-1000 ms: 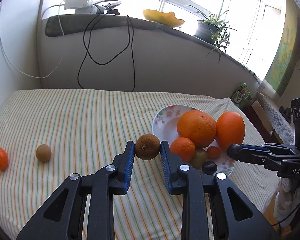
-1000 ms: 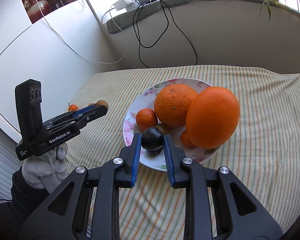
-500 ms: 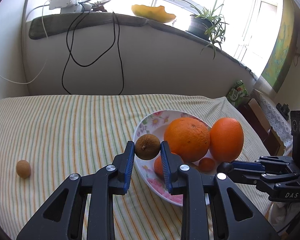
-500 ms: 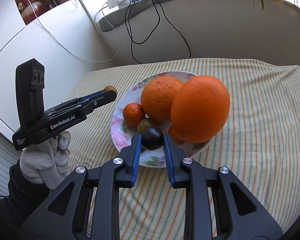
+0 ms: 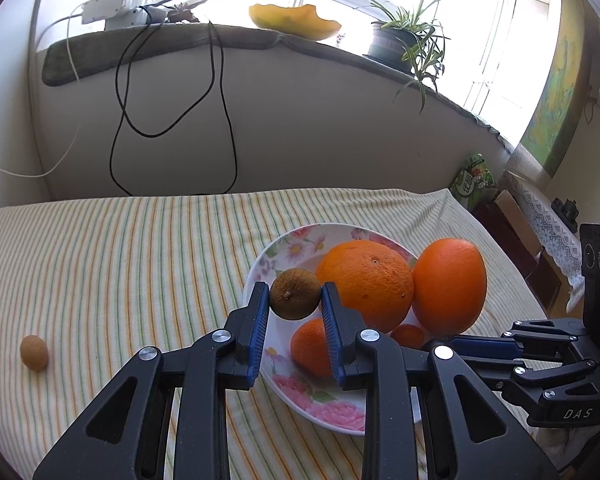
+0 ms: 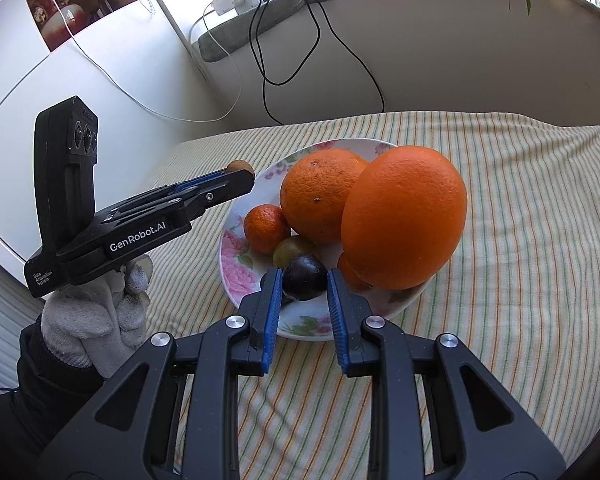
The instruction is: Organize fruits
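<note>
Presently, through your left wrist camera: one brown, wrinkled round fruit (image 5: 295,294), pinched between the pads of your left gripper (image 5: 295,299) above the flowered plate (image 5: 327,408) (near rim). Through your right wrist camera: one glossy dark plum (image 6: 304,277), clamped in your right gripper (image 6: 303,286), low over the plate, angled downward.

Both wrist views look down along fingers, close over shared floral plate (image 5: 284,390) (image 6: 230,268), from opposite sides.
</note>
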Tool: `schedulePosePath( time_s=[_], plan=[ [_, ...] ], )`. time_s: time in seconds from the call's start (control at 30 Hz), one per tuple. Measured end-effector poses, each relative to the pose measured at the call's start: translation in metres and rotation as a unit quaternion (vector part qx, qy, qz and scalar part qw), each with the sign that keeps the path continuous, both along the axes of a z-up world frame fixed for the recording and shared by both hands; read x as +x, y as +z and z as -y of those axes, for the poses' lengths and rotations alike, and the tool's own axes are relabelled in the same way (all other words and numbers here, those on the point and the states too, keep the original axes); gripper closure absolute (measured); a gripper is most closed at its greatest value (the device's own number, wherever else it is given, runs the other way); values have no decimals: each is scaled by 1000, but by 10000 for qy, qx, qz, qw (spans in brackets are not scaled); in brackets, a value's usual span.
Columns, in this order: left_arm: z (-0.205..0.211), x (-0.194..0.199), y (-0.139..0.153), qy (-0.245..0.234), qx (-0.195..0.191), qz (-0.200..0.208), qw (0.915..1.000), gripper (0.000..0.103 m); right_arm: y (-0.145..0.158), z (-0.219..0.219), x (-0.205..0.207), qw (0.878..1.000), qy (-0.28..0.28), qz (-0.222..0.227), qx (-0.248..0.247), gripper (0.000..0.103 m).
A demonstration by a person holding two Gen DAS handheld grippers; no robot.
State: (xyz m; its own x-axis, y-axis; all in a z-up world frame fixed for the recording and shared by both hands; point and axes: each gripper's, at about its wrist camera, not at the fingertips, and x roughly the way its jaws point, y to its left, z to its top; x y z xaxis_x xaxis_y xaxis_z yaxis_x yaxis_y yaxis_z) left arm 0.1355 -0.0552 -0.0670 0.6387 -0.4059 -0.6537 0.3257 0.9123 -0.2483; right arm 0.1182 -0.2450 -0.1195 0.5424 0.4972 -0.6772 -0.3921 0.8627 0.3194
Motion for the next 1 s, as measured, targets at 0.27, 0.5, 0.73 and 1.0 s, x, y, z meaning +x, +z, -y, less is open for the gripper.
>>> schedulePosePath(
  time_s=[0.27,0.5,0.73,1.0],
  plan=[
    [-2,-2,0,9,-35,-14,10000,66,0,-2,-1,10000,43,21,-47,76],
    [-9,-6,1,74,-55,-1,10000,66,4,-3,-7,9999,35,126,-64,54],
    [-14,-13,4,116,-51,33,9999,64,8,-8,-12,9997,70,204,-119,53],
    [-21,-21,11,225,0,148,9996,39,14,-12,-16,9993,35,328,-177,31]
  ],
)
